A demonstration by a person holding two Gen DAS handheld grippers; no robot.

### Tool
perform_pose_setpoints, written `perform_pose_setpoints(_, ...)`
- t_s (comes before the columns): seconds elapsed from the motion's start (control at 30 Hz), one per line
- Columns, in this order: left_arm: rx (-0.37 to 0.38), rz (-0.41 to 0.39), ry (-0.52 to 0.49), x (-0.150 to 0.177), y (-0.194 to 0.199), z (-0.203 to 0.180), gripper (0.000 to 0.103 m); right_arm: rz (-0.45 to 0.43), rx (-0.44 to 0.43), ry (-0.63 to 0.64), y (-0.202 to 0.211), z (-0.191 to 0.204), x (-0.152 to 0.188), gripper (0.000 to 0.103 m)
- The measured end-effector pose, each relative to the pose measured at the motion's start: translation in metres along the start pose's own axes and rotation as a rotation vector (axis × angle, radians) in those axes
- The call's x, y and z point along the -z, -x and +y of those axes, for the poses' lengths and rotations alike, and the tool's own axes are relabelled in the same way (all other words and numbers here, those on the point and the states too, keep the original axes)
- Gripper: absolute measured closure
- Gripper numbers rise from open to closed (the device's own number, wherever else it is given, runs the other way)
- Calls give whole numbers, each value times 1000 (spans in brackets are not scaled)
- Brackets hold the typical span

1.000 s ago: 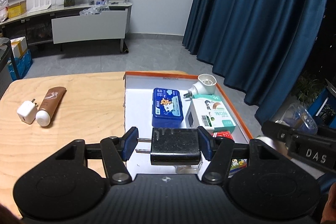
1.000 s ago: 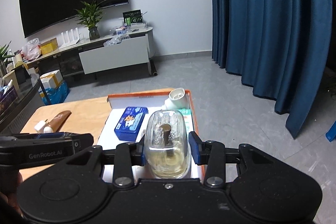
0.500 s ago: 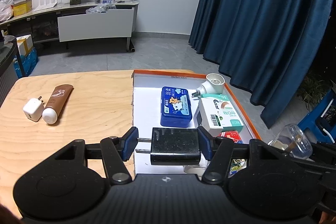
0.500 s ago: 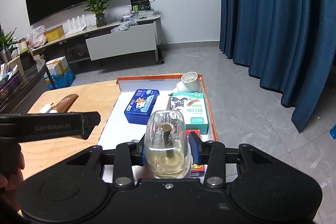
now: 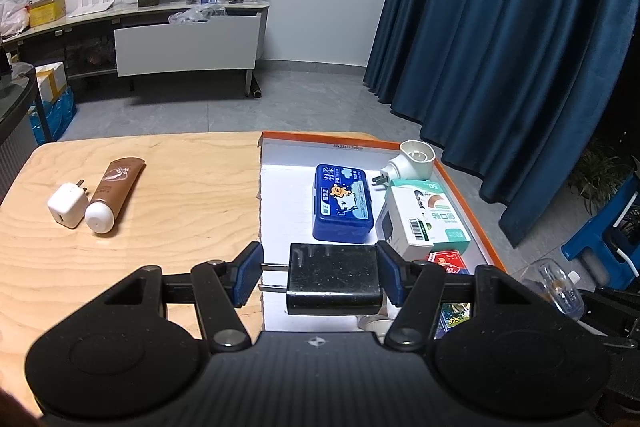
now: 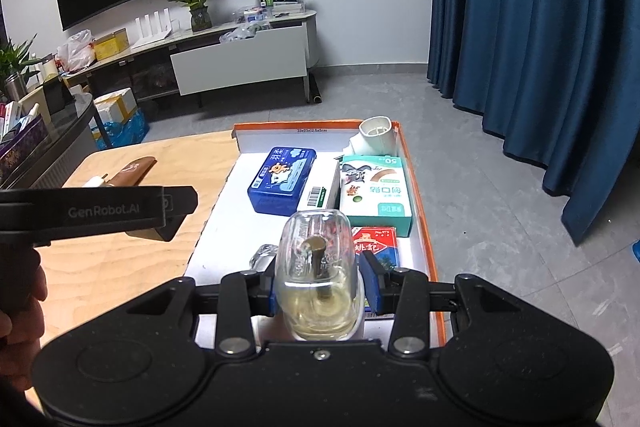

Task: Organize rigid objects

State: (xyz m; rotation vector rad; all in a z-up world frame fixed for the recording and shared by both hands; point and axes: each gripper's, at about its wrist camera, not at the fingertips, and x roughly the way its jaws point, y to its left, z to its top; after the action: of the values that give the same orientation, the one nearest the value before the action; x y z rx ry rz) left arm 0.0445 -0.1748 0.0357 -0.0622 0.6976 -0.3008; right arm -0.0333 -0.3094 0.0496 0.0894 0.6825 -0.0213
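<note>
My left gripper [image 5: 319, 275] is shut on a black plug adapter [image 5: 334, 278] and holds it above the near edge of the white, orange-rimmed tray [image 5: 280, 211]. My right gripper [image 6: 320, 287] is shut on a clear glass bottle of yellowish liquid [image 6: 318, 283] over the tray's near right part [image 6: 224, 223]. The bottle also shows at the right edge of the left wrist view [image 5: 560, 287]. In the tray lie a blue tin [image 5: 342, 203], a green-and-white box [image 5: 424, 219], a white socket adapter [image 5: 412, 163] and a red card pack [image 6: 376, 243].
On the wooden table [image 5: 160, 247] left of the tray lie a white charger [image 5: 67, 205] and a brown tube with a white cap [image 5: 114, 195]. A small clear object [image 6: 263, 255] lies in the tray near my right gripper. Floor and blue curtains are to the right.
Both grippers have moved toward the tray with their loads still held. The tray and its contents now sit more centrally and closer in both views.
</note>
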Motion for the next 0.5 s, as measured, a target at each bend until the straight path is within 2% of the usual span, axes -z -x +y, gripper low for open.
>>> perform_pose_setpoints(0.5, -2, 1, 10, 0, -1, 2, 42, 8, -6, 4, -3, 3, 0, 55)
